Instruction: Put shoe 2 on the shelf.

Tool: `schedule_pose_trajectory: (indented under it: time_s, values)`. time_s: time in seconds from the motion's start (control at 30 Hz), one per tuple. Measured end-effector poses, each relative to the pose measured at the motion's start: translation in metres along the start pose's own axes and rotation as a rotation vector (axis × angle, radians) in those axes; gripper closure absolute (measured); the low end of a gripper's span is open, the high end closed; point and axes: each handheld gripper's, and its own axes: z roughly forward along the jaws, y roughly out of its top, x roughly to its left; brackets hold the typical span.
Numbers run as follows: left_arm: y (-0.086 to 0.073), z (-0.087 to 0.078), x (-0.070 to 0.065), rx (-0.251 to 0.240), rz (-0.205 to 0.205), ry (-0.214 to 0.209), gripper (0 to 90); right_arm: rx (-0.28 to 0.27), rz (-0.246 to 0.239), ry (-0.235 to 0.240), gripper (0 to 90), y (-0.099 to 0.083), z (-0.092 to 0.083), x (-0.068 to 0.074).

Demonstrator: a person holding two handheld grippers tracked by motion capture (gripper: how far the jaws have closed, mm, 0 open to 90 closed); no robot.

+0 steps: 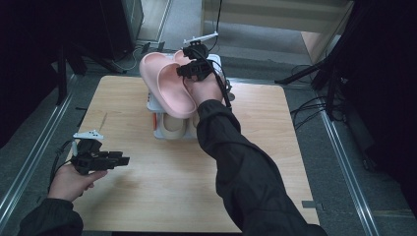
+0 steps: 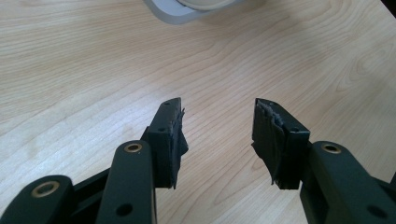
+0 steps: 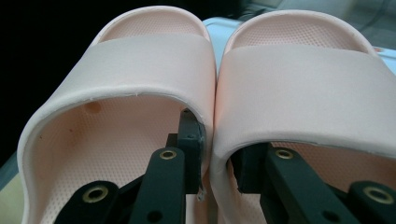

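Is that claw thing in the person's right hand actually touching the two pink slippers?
Touching. In the right gripper view, the right gripper has one jaw inside each of the pink slippers, pinching their adjoining side walls together.

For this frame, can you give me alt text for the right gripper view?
The right gripper pinches two pink slippers together, one jaw inside each, clamping their touching inner walls. A pale rack shows behind them.

Pink slippers (image 1: 164, 83) in right hand-held gripper (image 1: 189, 69)

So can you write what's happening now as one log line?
right gripper: shut on pink slippers, one finger in each | rack: under them | left gripper: open above table
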Motion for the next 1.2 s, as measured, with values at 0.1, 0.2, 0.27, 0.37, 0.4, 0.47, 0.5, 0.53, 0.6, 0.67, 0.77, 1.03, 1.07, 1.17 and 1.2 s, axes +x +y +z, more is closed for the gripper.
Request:
schedule_pose_trajectory:
  time_s: [0.1,0.2,0.27,0.37,0.4,0.47,0.5,0.53,0.6,0.67,0.77,1.03,1.07,1.17,1.2]
  values:
    - [0.001,0.001,0.000,-0.002,0.002,-0.006,52.6,-0.018,0.039,-0.040,76.7,0.002,0.005,-0.003]
    - [0.004,0.004,-0.001,0.002,0.008,-0.017,52.6,-0.029,0.094,-0.099,76.7,0.005,0.013,-0.007]
    - [0.005,0.005,-0.002,0.001,0.011,-0.019,52.6,-0.036,0.148,-0.148,76.6,0.006,0.018,-0.009]
    - [0.007,0.006,-0.002,0.001,0.018,-0.022,52.6,-0.038,0.175,-0.167,76.6,0.007,0.024,-0.010]
    - [0.008,0.007,-0.002,0.004,0.020,-0.029,52.6,-0.042,0.197,-0.179,76.5,0.008,0.027,-0.012]
    - [0.010,0.008,-0.002,0.006,0.024,-0.032,52.6,-0.046,0.200,-0.212,76.4,0.010,0.030,-0.011]
    - [0.010,0.008,-0.002,0.006,0.024,-0.032,52.6,-0.046,0.200,-0.212,76.4,0.010,0.030,-0.011]
    - [0.011,0.009,-0.002,0.005,0.027,-0.034,52.6,-0.044,0.199,-0.225,76.3,0.011,0.031,-0.012]
    - [0.012,0.010,-0.002,0.010,0.032,-0.036,52.6,-0.047,0.217,-0.252,76.2,0.013,0.034,-0.015]
    - [0.013,0.011,-0.003,0.008,0.030,-0.037,52.6,-0.044,0.226,-0.261,76.1,0.012,0.036,-0.017]
    - [0.014,0.012,-0.002,0.010,0.036,-0.038,52.6,-0.052,0.246,-0.265,75.8,0.012,0.039,-0.019]
    - [0.016,0.014,-0.003,0.014,0.041,-0.044,52.5,-0.060,0.217,-0.278,63.9,0.010,0.042,-0.013]
    - [0.016,0.015,-0.003,0.016,0.043,-0.044,52.4,-0.057,0.205,-0.275,59.9,0.009,0.042,-0.013]
    - [0.016,0.014,-0.002,0.015,0.038,-0.043,52.3,-0.050,0.210,-0.264,58.0,0.007,0.041,-0.013]
    - [0.016,0.014,-0.002,0.016,0.039,-0.043,52.3,-0.049,0.214,-0.256,56.1,0.006,0.041,-0.014]
